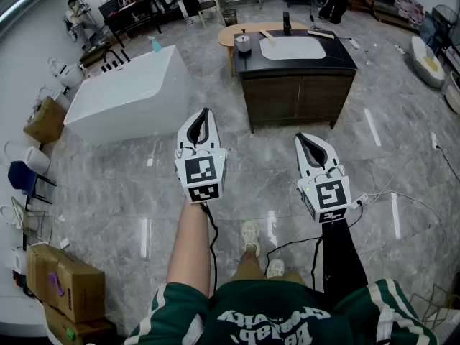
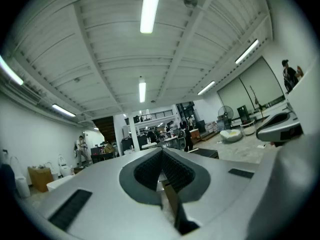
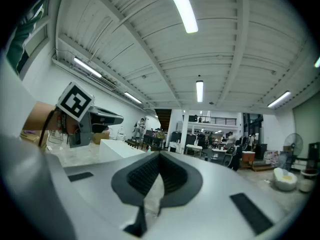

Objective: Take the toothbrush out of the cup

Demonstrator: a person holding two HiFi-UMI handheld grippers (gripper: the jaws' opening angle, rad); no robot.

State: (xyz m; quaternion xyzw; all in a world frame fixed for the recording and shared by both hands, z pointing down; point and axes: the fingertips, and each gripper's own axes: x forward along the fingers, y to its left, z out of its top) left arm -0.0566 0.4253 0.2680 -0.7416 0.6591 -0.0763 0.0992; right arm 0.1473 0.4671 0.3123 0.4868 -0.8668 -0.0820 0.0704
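In the head view a small dark cup (image 1: 243, 43) stands at the left end of a dark vanity counter (image 1: 338, 57), well ahead of both grippers. The toothbrush is too small to make out. My left gripper (image 1: 205, 113) is held level over the floor, jaws shut with nothing between them. My right gripper (image 1: 301, 139) hangs beside it, a little lower in the view, also shut and empty. In the left gripper view the gripper (image 2: 161, 151) shows its ribbed pads meeting at the tip. The right gripper (image 3: 160, 155) looks the same in the right gripper view.
A white basin (image 1: 292, 47) with a black tap sits in the counter. A white bathtub (image 1: 129, 95) stands to the left of the vanity. Cardboard boxes (image 1: 65, 282) are at the lower left. Cables (image 1: 402, 200) run across the marble floor on the right.
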